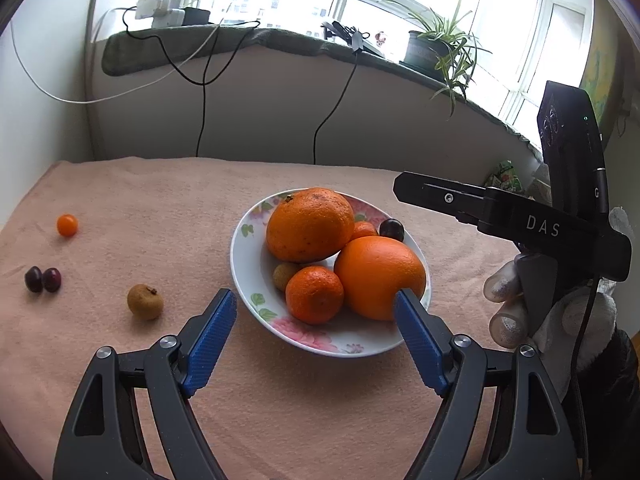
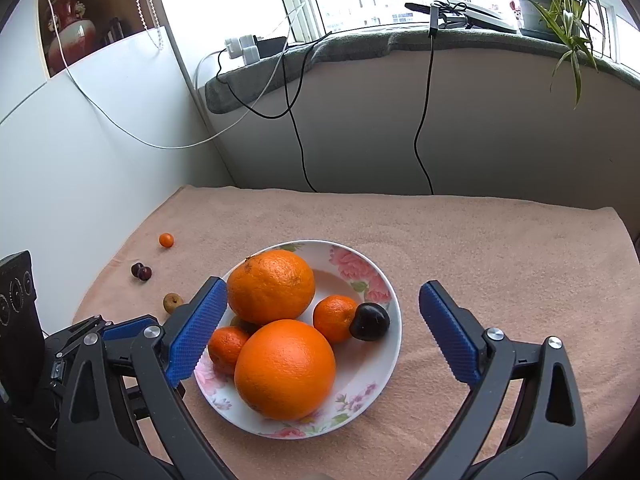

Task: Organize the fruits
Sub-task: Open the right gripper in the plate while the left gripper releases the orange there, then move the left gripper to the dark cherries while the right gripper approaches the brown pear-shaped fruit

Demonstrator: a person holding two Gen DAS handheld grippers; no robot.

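While oranges fill the floral plate mid-worktop, both tools, left tool and right tool, stand spread, empty. Loose longan, cherries, kumquat lie left. Right side is clear cloth. One longan in the plate is half hidden.

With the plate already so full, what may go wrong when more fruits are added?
1. The two big oranges are piled on the floral plate; another fruit may push one over the rim.
2. The dark cherry sits near the edge and may roll off.
3. The loose longan is round and may slip from the open left gripper.
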